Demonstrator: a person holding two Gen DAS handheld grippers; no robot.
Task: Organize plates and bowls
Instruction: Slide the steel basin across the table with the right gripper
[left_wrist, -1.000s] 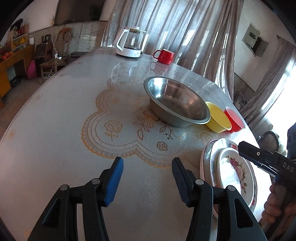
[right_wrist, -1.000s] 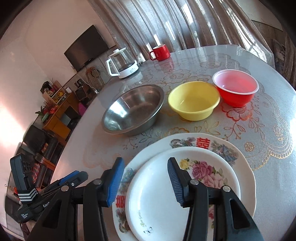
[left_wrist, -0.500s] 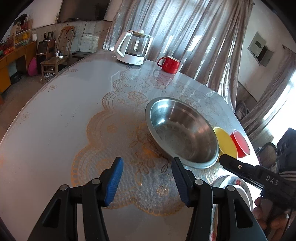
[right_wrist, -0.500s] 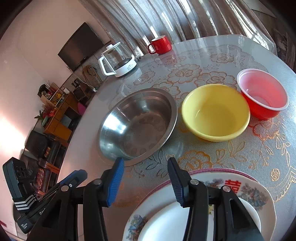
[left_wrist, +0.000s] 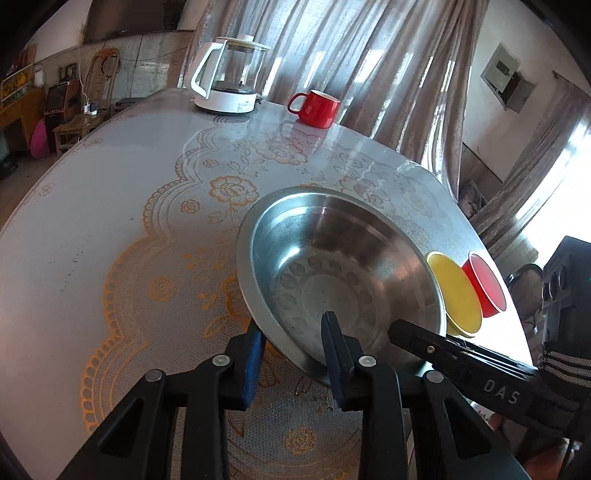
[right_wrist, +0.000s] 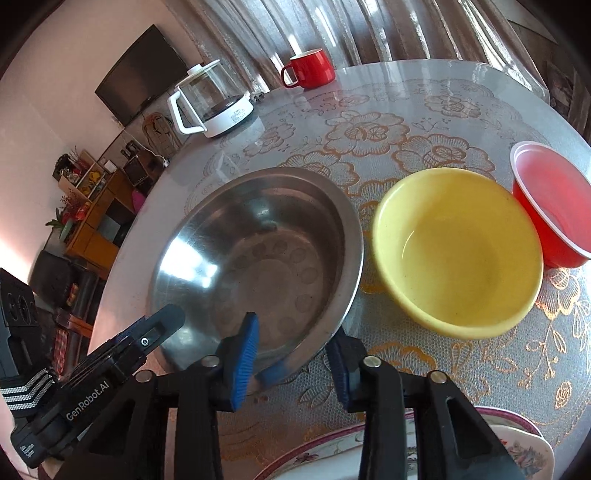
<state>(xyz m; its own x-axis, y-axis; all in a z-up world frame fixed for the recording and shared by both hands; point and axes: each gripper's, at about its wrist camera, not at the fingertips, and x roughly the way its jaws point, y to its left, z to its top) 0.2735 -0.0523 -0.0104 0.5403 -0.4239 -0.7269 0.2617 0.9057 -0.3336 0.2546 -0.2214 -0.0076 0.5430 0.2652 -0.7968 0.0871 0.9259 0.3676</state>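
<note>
Left gripper (left_wrist: 293, 341) astride the near rim of the steel bowl (left_wrist: 332, 273): one blue finger outside the wall, the other inside the basin, jaws closing, narrow, rim between them. Cannot tell whether the pads press yet. Right gripper (right_wrist: 291, 350) likewise over the same bowl's near rim, further along it, one finger inside, one outside, jaws closing on the rim.

Steel bowl near the middle of the worktop (left_wrist: 110, 206), standing on the gold floral cloth. Yellow bowl (right_wrist: 458, 251) just beside it, red bowl (right_wrist: 550, 206) next along, toward the worktop's right edge.

Readable writing: "DAS" on the right tool's body in the left view; "GenRobot.AI" on the left tool's body in the right view.

Only in the right view: stacked floral plates (right_wrist: 517, 446) at the near edge, wall television (right_wrist: 140, 74). Glass kettle (left_wrist: 229, 81) and red mug (left_wrist: 317, 107) at the far edge, before the curtain, in both.
</note>
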